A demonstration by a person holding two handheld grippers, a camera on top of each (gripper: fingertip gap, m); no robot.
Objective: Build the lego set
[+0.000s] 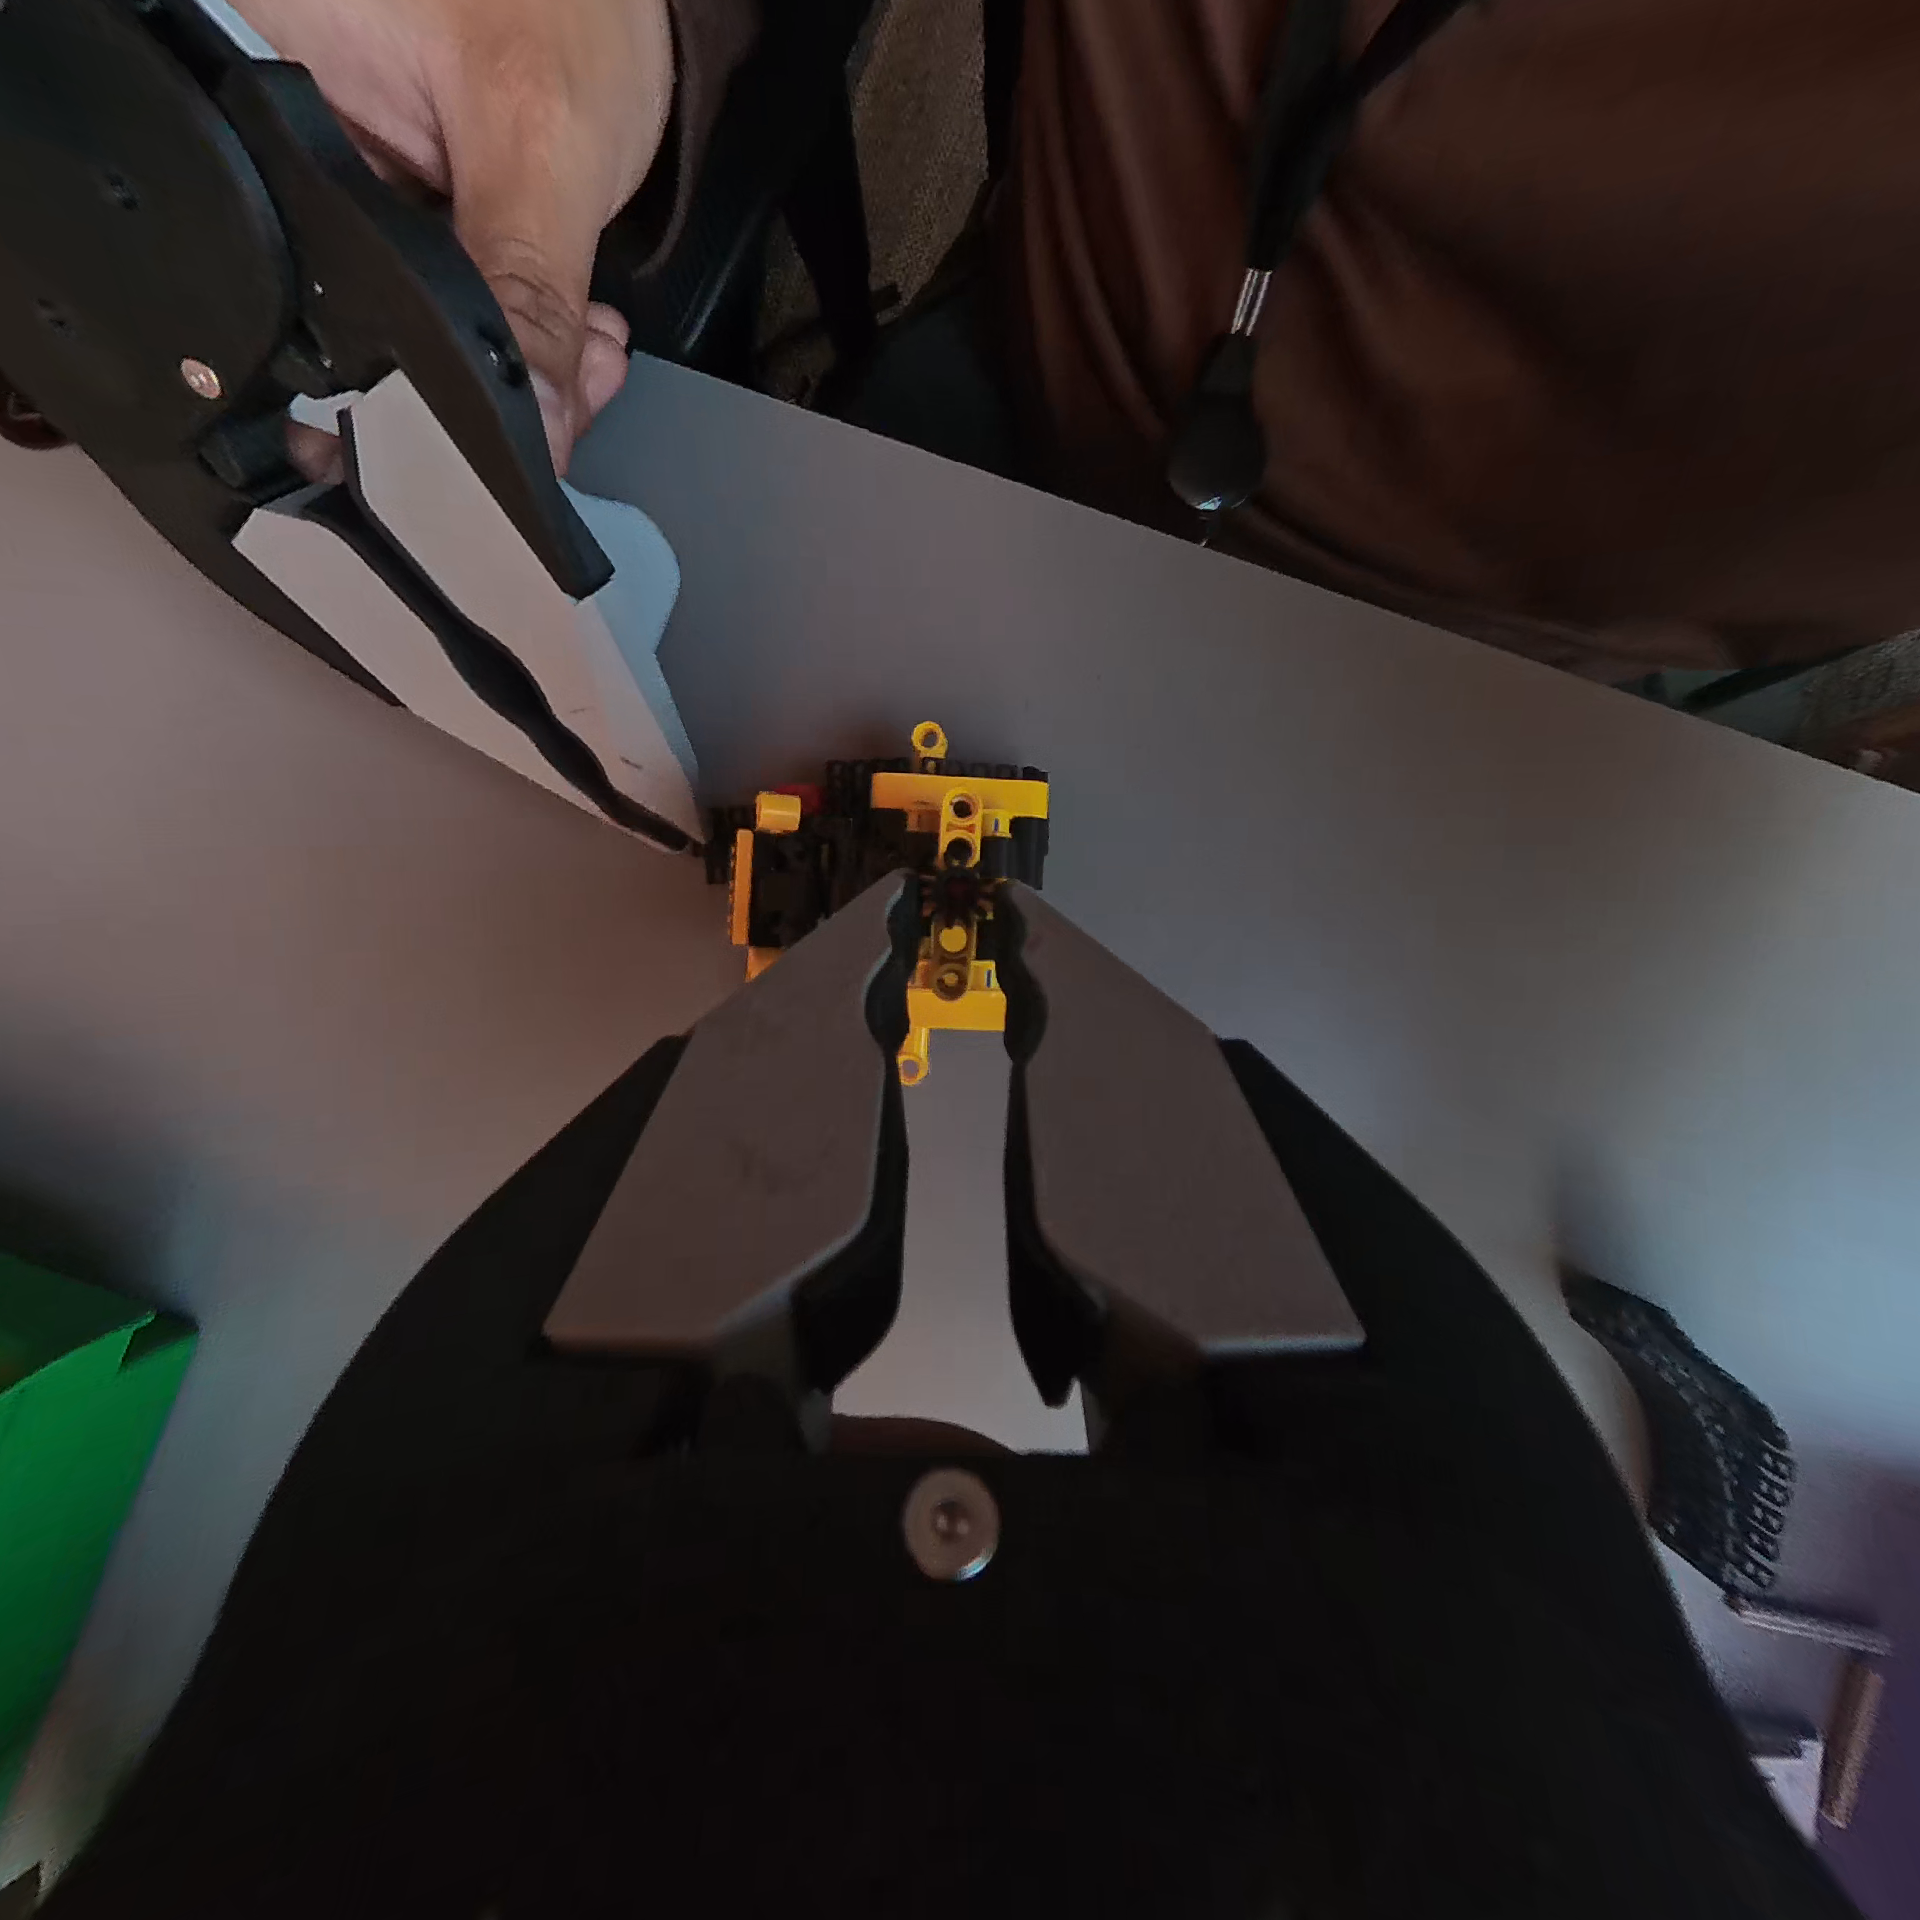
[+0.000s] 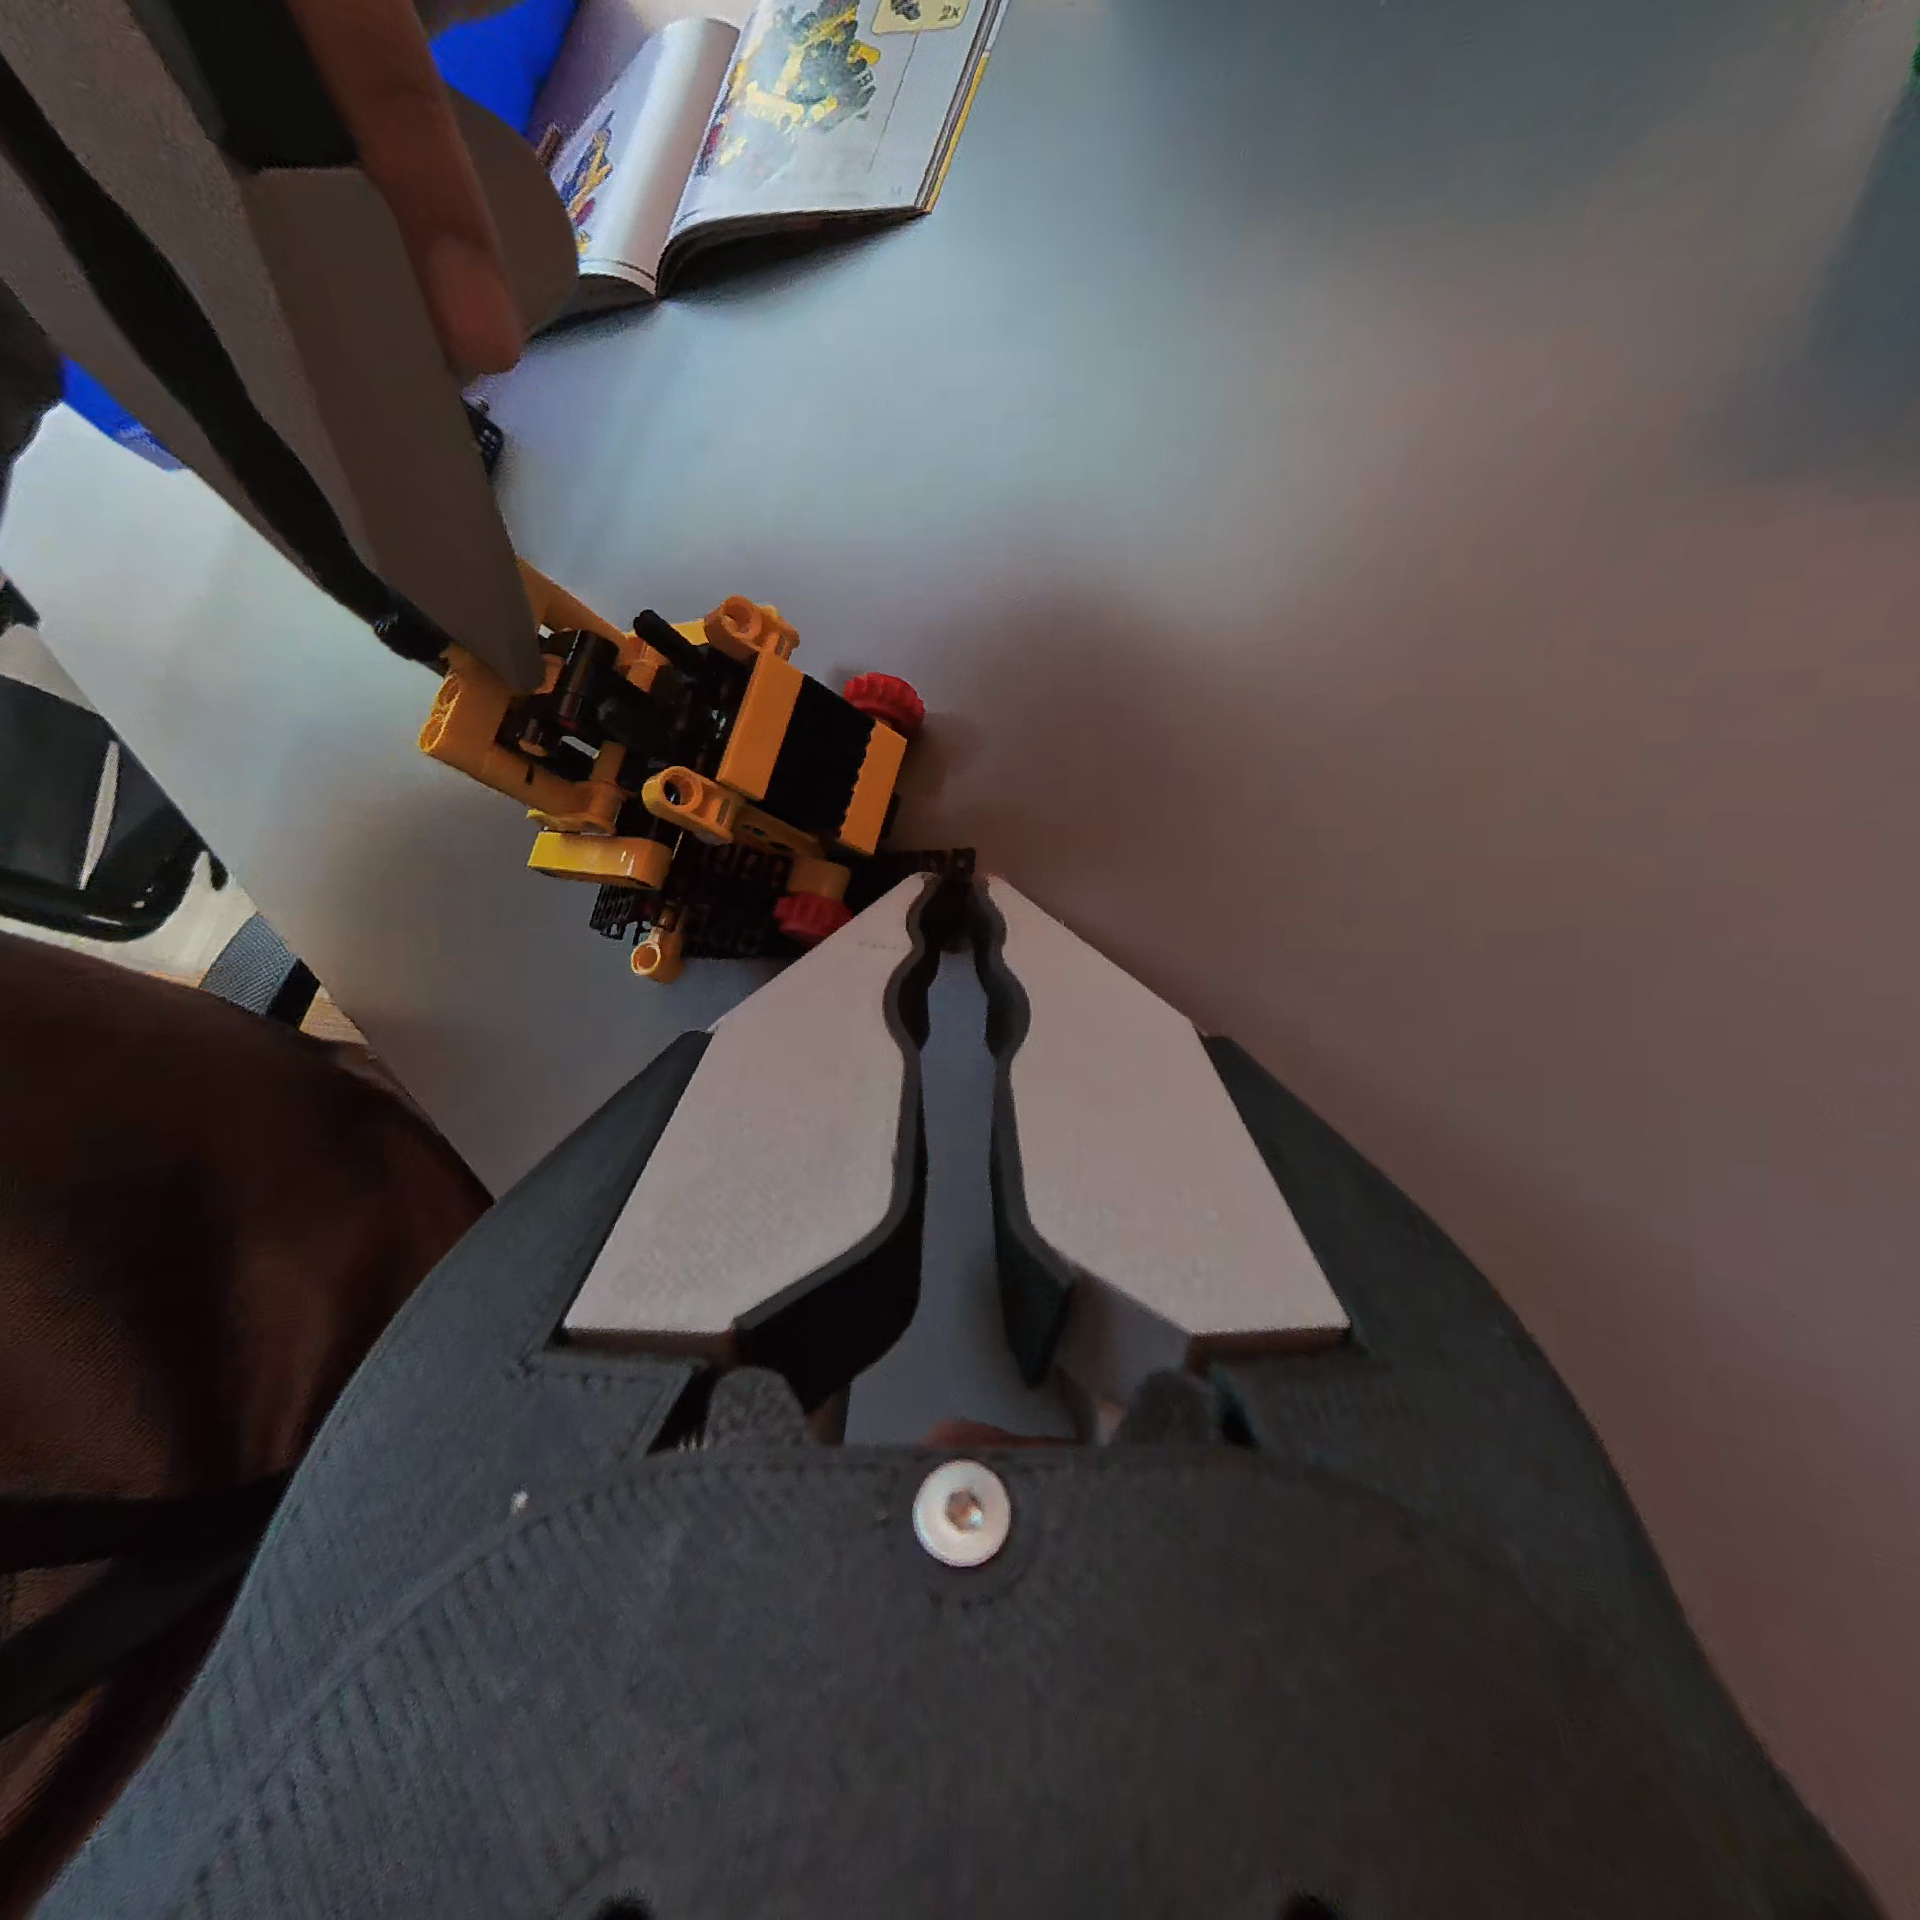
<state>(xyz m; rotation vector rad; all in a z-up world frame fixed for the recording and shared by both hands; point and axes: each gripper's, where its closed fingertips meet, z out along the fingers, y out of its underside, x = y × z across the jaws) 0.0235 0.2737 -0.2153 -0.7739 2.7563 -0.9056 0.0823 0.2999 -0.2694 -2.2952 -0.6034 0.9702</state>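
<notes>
Left gripper (image 1: 951, 914) clamped on the yellow-and-black lego model (image 1: 894, 852), fingers pinching the upright yellow beam with the small black gear. Right gripper (image 2: 954, 902) nearly shut at the tips on a black piece, apparently the end of the black track (image 2: 727, 899) along the model's lower edge; cannot tell whether actually gripped or merely touched. Model sitting on the grey table (image 2: 1351, 623), near the person's side. Judged well along: body, red wheel hubs (image 2: 883, 698) and arms in place. Seemingly left: track fitting, with another black track length (image 1: 1704, 1455) and loose pins lying apart. Instruction booklet (image 2: 790, 135) open beyond.
</notes>
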